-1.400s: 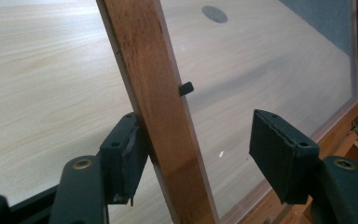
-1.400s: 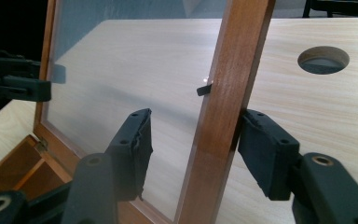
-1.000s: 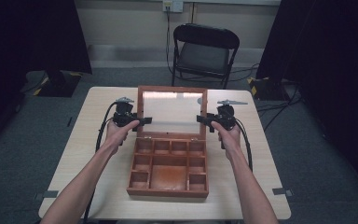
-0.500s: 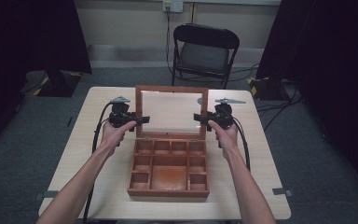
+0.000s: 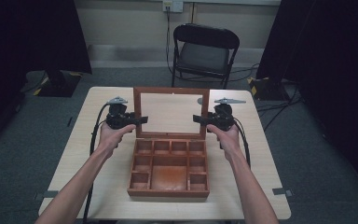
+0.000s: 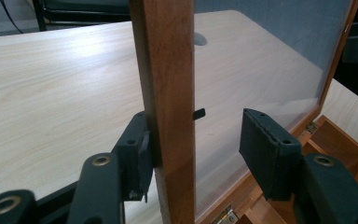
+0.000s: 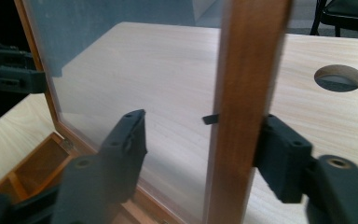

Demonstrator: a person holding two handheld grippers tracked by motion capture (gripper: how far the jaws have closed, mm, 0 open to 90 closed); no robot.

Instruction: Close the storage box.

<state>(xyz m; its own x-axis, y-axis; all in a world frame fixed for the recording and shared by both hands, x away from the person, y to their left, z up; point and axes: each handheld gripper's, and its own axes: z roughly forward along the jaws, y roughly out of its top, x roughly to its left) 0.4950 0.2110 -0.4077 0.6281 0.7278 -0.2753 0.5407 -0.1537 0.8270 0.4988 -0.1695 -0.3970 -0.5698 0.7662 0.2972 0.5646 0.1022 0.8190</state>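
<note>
Between the two grippers stands the glass-paned lid [image 5: 171, 113] of a wooden compartment box [image 5: 169, 169], swung up roughly upright on its hinges at the far side of the box. The left gripper [image 5: 140, 120] sits at the lid's left frame post and the right gripper [image 5: 199, 119] at the right one, so the person has one on each side, about halfway up the frame.

From the left gripper view, that gripper [image 6: 196, 140] has the wooden post between its jaws. The outer jaw is pressed right up against the wood, but the inner jaw, on the glass side, stands clearly off it with a visible gap. Those jaws have just been closing in, with the post between them, though they aren't clamped yet.

Same deal on the other side: the right gripper [image 7: 200, 144] has its outer jaw touching the post, while the inner one hangs off from the pane. So it's open around the frame, not pinching.

The box tray lies on the light wood table [image 5: 88, 154] just nearer the person than both grippers, dividers showing, nothing visible in them. A black folding chair [image 5: 204, 51] stands beyond the table.
</note>
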